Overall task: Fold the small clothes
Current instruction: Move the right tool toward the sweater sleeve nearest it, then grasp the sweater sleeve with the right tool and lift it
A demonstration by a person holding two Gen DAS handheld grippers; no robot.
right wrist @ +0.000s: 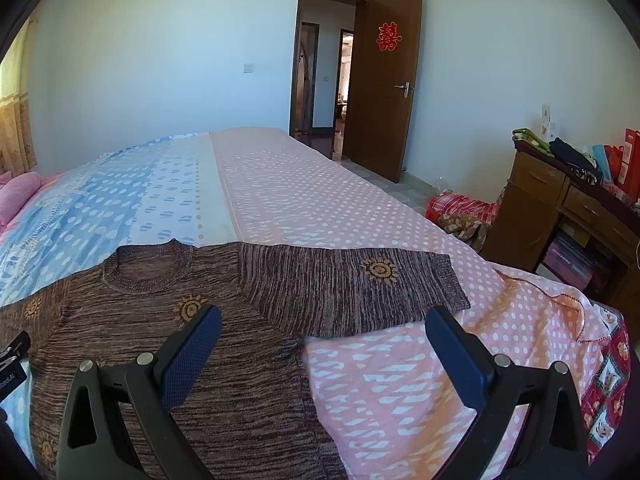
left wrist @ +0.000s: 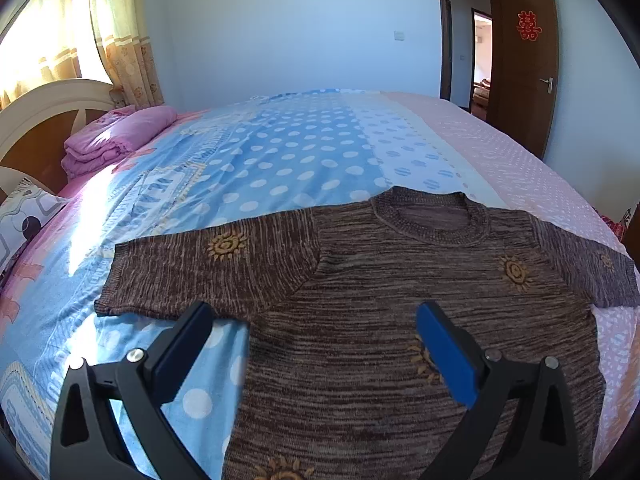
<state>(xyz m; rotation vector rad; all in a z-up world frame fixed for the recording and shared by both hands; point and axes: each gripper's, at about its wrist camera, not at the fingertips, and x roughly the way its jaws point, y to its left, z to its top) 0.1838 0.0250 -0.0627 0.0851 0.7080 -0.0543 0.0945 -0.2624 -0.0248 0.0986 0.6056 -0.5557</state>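
Left tool point(left wrist: 316, 322) gaping; sweater point(left wrist: 360, 280) hem cut off.

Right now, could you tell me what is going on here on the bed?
A person holds a gripper in each hand over a brown knitted sweater laid flat, front up, on the bed, sleeves spread out. The left gripper hovers open near the left sleeve; the right gripper hovers open near the right sleeve. Neither grips fabric, and no fold has been made.
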